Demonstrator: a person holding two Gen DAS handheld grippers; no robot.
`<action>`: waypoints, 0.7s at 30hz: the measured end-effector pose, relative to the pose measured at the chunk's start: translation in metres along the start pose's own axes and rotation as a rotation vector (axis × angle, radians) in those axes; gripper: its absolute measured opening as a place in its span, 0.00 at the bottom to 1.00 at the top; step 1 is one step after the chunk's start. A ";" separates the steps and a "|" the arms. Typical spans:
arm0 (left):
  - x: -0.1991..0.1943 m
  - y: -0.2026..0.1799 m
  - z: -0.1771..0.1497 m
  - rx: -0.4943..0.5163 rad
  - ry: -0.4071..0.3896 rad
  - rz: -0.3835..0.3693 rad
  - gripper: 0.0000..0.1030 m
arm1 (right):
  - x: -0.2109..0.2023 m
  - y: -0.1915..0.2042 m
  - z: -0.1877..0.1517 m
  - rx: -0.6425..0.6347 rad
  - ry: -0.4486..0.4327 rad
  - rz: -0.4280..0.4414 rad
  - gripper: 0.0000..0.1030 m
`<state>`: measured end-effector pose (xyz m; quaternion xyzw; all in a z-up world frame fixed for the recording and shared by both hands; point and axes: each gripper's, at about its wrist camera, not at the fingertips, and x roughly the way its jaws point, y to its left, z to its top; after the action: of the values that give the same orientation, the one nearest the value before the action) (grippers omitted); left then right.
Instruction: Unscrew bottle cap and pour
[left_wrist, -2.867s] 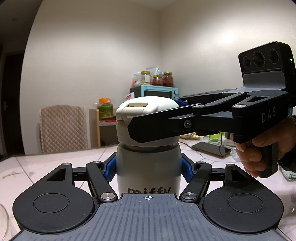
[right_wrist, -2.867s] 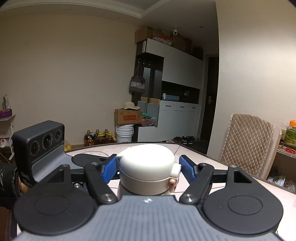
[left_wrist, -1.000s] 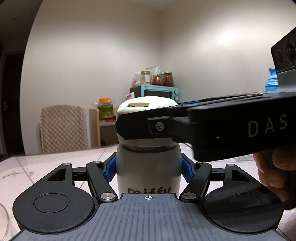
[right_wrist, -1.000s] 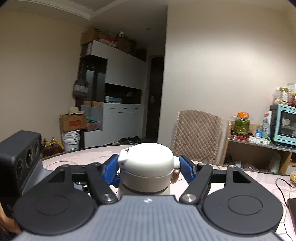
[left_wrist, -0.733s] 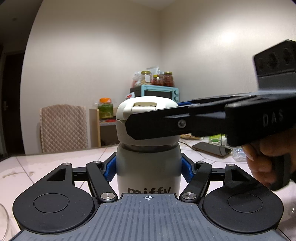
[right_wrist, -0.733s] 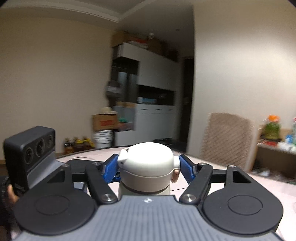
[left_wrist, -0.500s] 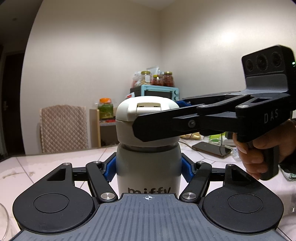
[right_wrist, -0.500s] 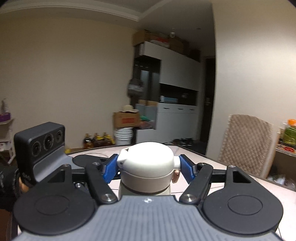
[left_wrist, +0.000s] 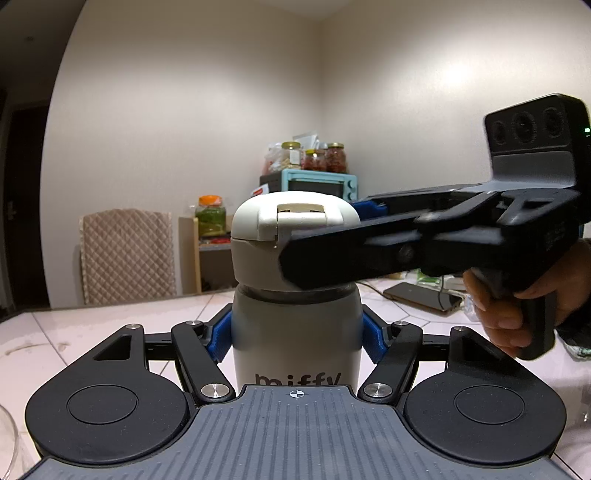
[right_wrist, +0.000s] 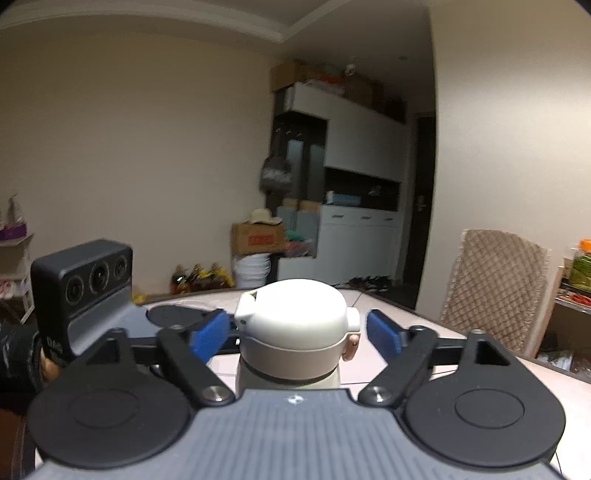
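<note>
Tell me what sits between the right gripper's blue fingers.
The cap of the bottle, with gaps on both sides; the right gripper has just been opening. Right wrist view.

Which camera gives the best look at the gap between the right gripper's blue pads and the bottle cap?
The right wrist view: the right gripper shows both blue pads standing clear of the cap, its jaws having just been opening. In the left wrist view its near finger crosses the cap, hiding any gap.
</note>
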<state>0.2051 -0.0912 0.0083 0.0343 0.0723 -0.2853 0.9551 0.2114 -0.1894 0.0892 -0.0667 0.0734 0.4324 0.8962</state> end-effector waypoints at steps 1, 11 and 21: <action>0.000 0.000 -0.001 0.000 0.000 0.000 0.70 | -0.003 0.004 0.001 0.012 -0.012 -0.031 0.83; 0.000 -0.002 -0.003 -0.002 -0.001 0.001 0.70 | -0.004 0.050 0.007 0.050 -0.058 -0.351 0.87; 0.003 -0.001 -0.003 -0.002 -0.001 0.001 0.70 | 0.022 0.061 -0.005 0.035 -0.026 -0.445 0.84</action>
<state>0.2070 -0.0935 0.0044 0.0332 0.0719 -0.2846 0.9554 0.1765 -0.1363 0.0764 -0.0599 0.0529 0.2237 0.9714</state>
